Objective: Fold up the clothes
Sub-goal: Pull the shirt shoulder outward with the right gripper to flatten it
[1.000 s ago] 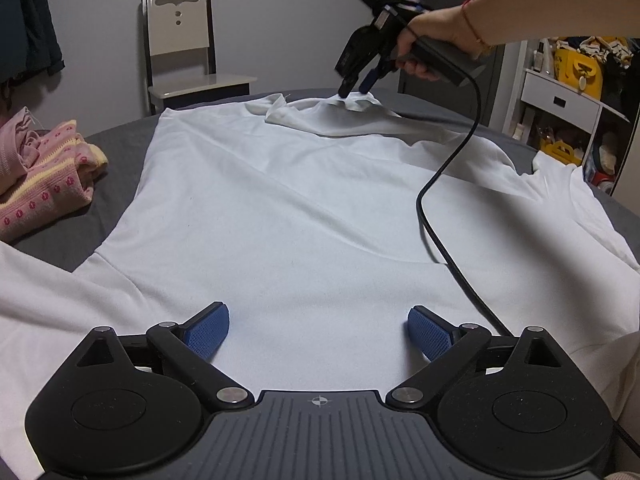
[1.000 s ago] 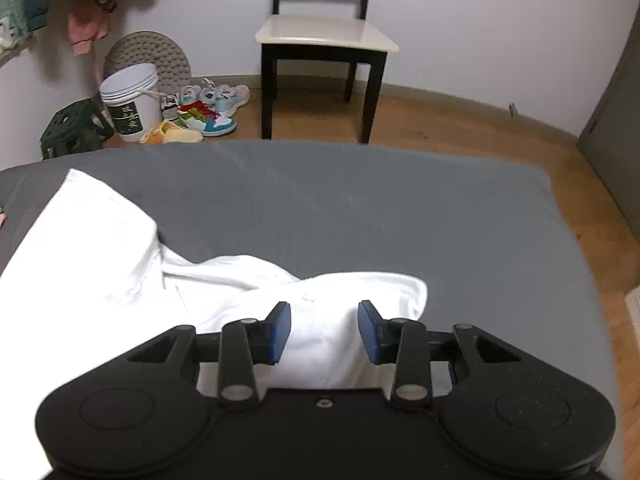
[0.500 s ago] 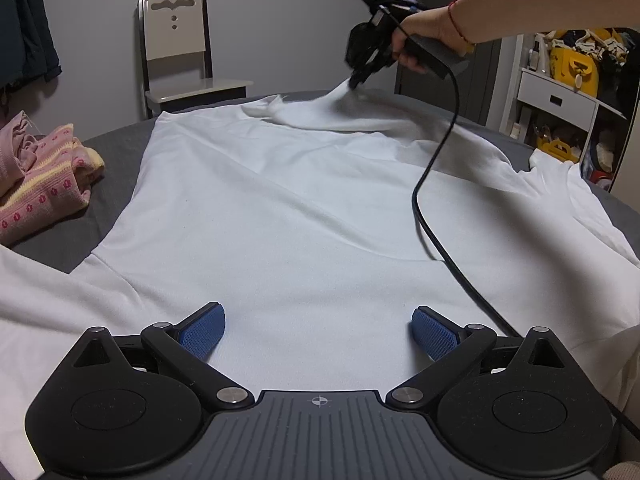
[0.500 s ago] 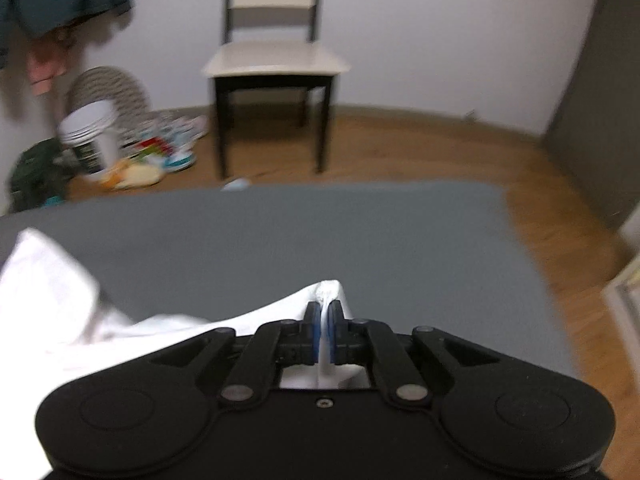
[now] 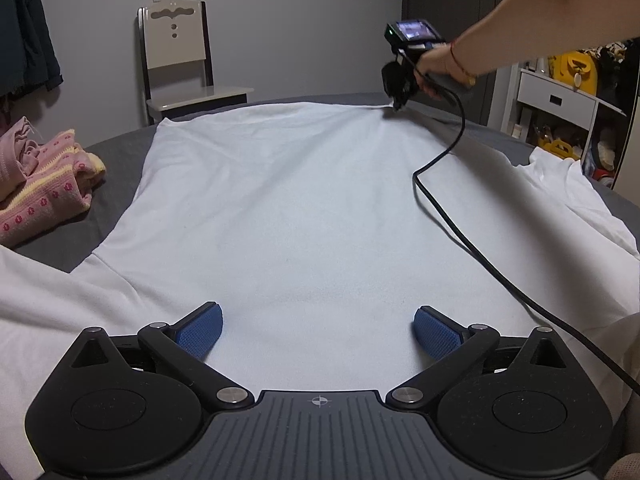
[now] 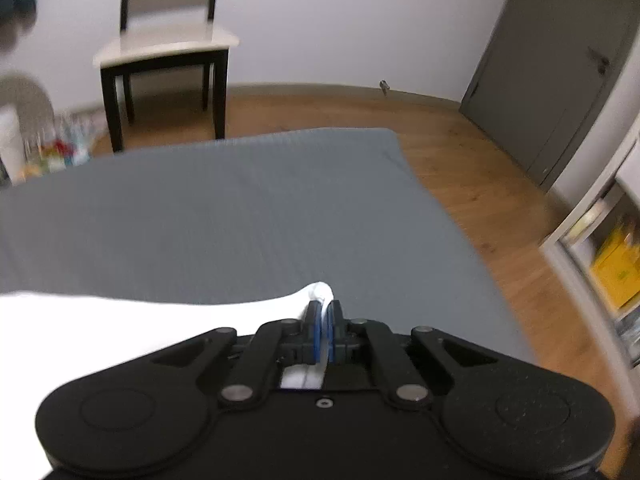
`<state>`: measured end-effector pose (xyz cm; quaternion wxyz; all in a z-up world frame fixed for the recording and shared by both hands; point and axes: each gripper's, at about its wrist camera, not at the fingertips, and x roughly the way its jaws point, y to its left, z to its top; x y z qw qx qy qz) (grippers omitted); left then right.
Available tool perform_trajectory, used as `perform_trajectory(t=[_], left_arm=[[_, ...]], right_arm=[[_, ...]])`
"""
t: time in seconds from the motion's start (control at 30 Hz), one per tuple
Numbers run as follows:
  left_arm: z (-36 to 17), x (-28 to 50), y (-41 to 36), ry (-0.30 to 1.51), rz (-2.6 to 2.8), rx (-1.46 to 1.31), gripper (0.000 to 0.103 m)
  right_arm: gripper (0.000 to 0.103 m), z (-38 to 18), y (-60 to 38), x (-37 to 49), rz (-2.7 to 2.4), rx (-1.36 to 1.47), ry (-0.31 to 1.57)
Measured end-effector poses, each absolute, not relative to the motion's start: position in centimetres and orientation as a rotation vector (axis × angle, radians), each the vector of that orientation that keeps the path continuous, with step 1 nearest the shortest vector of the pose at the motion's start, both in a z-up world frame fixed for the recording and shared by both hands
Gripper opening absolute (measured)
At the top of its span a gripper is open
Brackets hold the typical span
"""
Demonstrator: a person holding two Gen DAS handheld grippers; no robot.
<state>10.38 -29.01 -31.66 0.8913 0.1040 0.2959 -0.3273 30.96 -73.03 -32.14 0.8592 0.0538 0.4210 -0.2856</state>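
A white T-shirt (image 5: pixel 304 208) lies spread flat on the grey bed (image 5: pixel 116 142), its hem at the far side. My left gripper (image 5: pixel 318 330) hovers open over the near part of the shirt, nothing between its blue pads. At the far right hem corner my right gripper (image 5: pixel 397 107), held by a person's hand (image 5: pixel 434 66), is shut on the shirt's corner. In the right wrist view the right gripper (image 6: pixel 323 312) pinches a white fold of the T-shirt (image 6: pixel 120 320) over the grey bed (image 6: pixel 240 208).
A pink and yellow knit garment (image 5: pixel 44 188) lies on the bed at left. The right gripper's black cable (image 5: pixel 452 220) trails across the shirt. A chair (image 5: pixel 180 64) stands beyond the bed, a white shelf (image 5: pixel 560 100) with toys at right. Wooden floor (image 6: pixel 472 168) surrounds the bed's corner.
The right gripper closed on the bunched hem corner and pulled it out to the far right, flattening the folded-over hem. The left gripper stayed open and nearly still.
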Motion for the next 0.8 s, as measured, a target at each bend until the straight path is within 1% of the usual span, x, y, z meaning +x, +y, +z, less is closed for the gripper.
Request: perform_trajectory(t=[0.03,0.1,0.13,0.17,0.27,0.37,0.6,0.7,0.73,0.8], left_arm=[[-31.7,10.4,-29.0,0.613,-0.679,0.216,0.102],[-31.6,10.4,-28.9,0.614,-0.679,0.217,0.102],[-31.6,10.5,-28.9,0.614,-0.680,0.217,0.102],[-31.6,10.5,-28.9,0.614,-0.680,0.217,0.102],[-31.4,10.4,-28.8,0.615,-0.680,0.218,0.102],[-31.4,10.5,-28.7,0.615,-0.681,0.217,0.102],[-31.3,10.6,-28.9,0.617,-0.683,0.215,0.102],[-31.3,10.6,-28.9,0.617,-0.683,0.216,0.102],[-31.3,10.7,-28.9,0.617,-0.683,0.215,0.102],[-31.4,10.7,-28.9,0.617,-0.683,0.215,0.102]], right_arm=[[0.007,-31.9,-73.6,30.5,-0.583,0.165,0.864],[0.019,-31.1,-75.0,29.2,-0.546,0.297,0.825],[0.036,-30.6,-75.7,28.5,-0.529,0.362,0.805],[0.045,-30.2,-76.4,27.7,-0.507,0.424,0.789],[0.044,-29.5,-77.0,25.7,-0.363,0.491,0.810],[0.044,-29.5,-76.4,23.6,-0.276,0.458,0.882],[0.043,-30.6,-75.3,16.2,-0.068,0.559,1.010],[0.042,-31.3,-73.7,13.8,0.009,0.544,1.066],[0.041,-31.6,-73.0,13.3,0.017,0.537,1.069],[0.023,-31.9,-71.8,12.4,0.001,0.517,1.037]])
